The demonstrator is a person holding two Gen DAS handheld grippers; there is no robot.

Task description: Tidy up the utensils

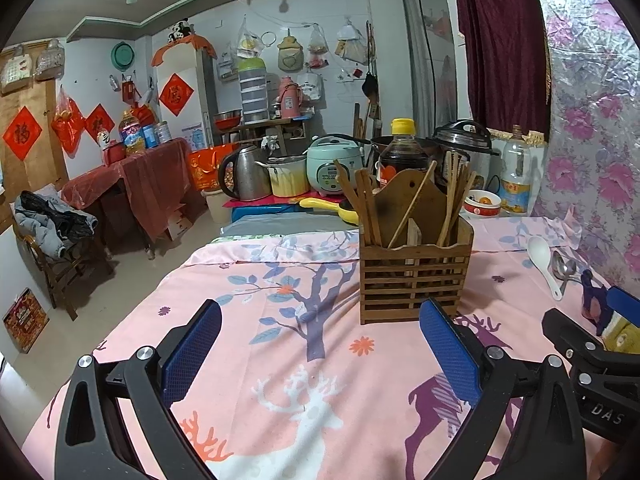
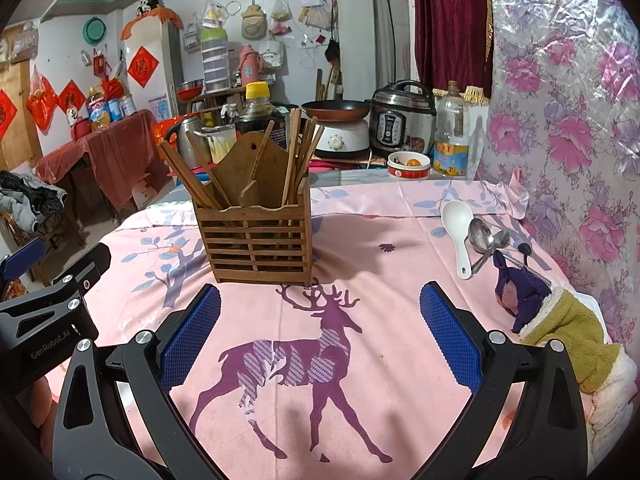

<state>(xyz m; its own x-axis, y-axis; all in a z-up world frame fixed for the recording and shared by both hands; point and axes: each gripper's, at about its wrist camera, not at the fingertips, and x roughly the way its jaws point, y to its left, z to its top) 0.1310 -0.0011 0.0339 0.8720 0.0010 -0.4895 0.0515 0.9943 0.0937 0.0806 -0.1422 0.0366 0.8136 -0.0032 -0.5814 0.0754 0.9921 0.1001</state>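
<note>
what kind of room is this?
Likely a home kitchen and dining room: a rice cooker, a pressure cooker and a kettle stand behind a cloth-covered table with a chopstick holder.

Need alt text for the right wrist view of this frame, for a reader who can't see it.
A slatted wooden utensil holder full of chopsticks stands on a pink deer-print tablecloth, straight ahead of the open, empty right hand-held gripper. To its right lie a white spoon and metal spoons; the left hand-held gripper shows at the left edge.
</note>
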